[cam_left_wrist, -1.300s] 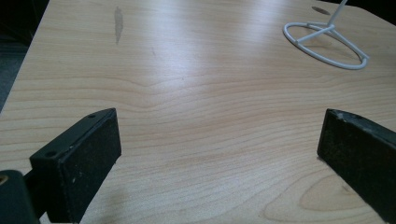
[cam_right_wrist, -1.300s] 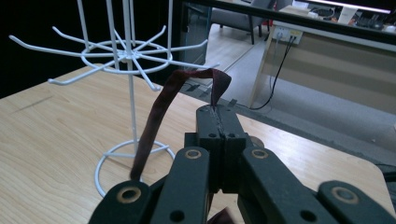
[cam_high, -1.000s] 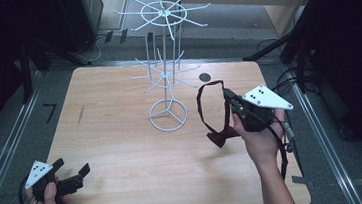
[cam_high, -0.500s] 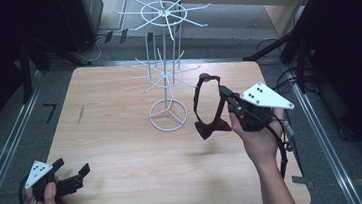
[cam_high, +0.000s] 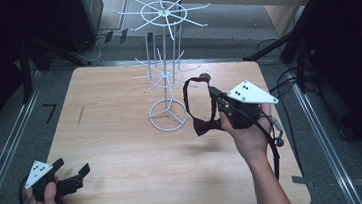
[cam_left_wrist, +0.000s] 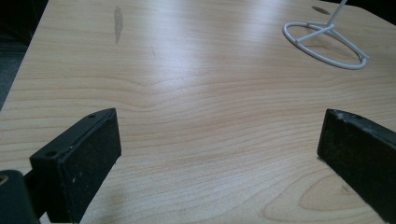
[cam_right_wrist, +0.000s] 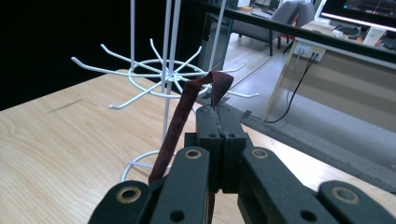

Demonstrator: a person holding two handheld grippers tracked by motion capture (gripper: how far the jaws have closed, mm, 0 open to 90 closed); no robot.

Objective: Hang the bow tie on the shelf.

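Note:
A dark red bow tie (cam_high: 205, 125) with a looped strap (cam_high: 188, 92) hangs from my right gripper (cam_high: 213, 94), which is shut on the strap just right of the white wire rack (cam_high: 164, 68). In the right gripper view the closed jaws pinch the strap (cam_right_wrist: 181, 113) at the gripper's tip (cam_right_wrist: 216, 113), with the rack's lower hooks (cam_right_wrist: 159, 79) close ahead. My left gripper (cam_high: 72, 167) rests low at the table's front left corner, open and holding nothing. Its jaws stand wide apart over bare wood (cam_left_wrist: 215, 154), with the rack's base ring (cam_left_wrist: 327, 44) far off.
The rack stands on a ring base (cam_high: 168, 115) near the middle of the wooden table (cam_high: 108, 99). A dark streak (cam_high: 81, 115) marks the wood at left and a round grommet (cam_high: 205, 76) sits behind the tie. Cables (cam_high: 287, 79) lie on the floor at right.
My right gripper has carried the bow tie a little to the left, closer to the rack. The left gripper has stayed where it was.

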